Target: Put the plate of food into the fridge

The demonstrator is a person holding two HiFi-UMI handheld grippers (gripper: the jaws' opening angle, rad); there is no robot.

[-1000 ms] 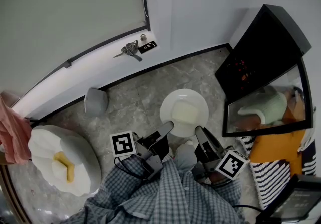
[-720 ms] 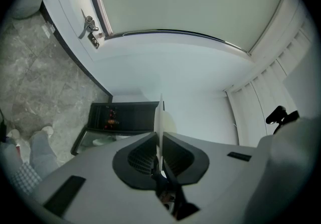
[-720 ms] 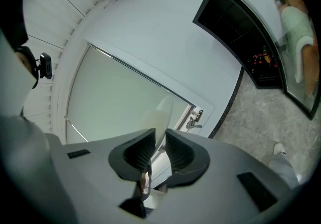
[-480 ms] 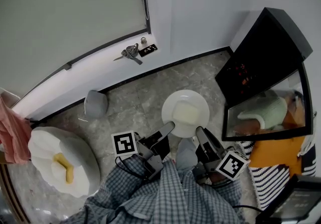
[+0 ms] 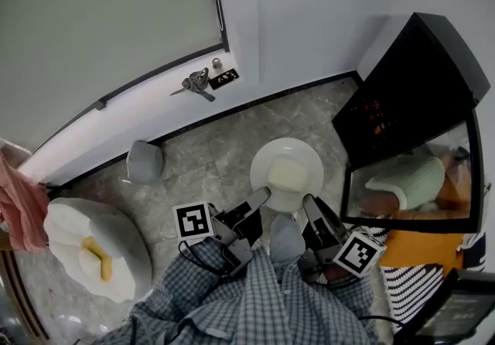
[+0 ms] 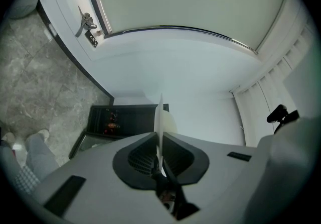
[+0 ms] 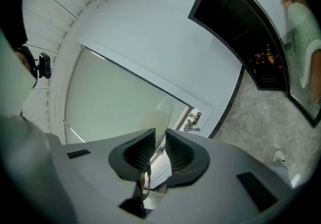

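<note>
A white plate [image 5: 287, 171] with a pale block of food [image 5: 287, 175] hangs level above the grey stone floor. My left gripper [image 5: 261, 196] is shut on its near left rim and my right gripper [image 5: 310, 202] on its near right rim. In the left gripper view the plate [image 6: 160, 116] shows edge-on, pinched between the jaws of the left gripper [image 6: 160, 143]. In the right gripper view the plate's pale rim [image 7: 158, 117] sits between the jaws of the right gripper [image 7: 159, 143]. The black fridge [image 5: 408, 80] stands to the right, its glass door [image 5: 411, 183] swung open.
A white door with keys in its lock [image 5: 195, 83] is ahead. A grey object [image 5: 145, 160] lies on the floor at the left. A white lobed seat [image 5: 93, 245] holds a yellow item. A green sleeve [image 5: 406, 175] shows through the fridge door. Striped cloth [image 5: 421, 281] lies at bottom right.
The plate and both grippers have edged slightly right, toward the fridge. The green sleeve behind the fridge door has shifted a little.
</note>
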